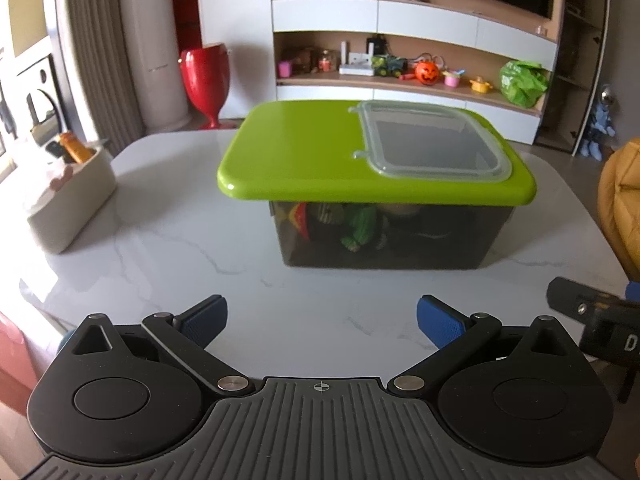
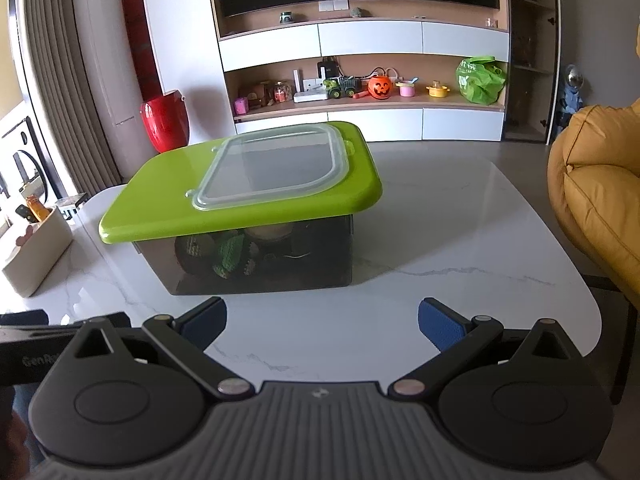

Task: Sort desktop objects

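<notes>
Storage box (image 1: 380, 236) standing near the middle of the table (image 1: 160, 248), lid (image 1: 304, 152) resting on top, clear hatch (image 1: 432, 140) set into the right part of the lid as seen from the left wrist. Knitted toys (image 1: 356, 228) lying inside the box. Desk organizer (image 1: 68, 204) well to the left of the box, at the table's edge. Shelf unit (image 2: 360, 80) far behind the box, vase (image 2: 166, 120) behind and left of it, armchair (image 2: 600, 184) to its right.

Red vase (image 1: 205, 80), pumpkin bucket (image 2: 379, 87), green bag (image 2: 480, 78), yellow chair (image 2: 600, 184)
</notes>
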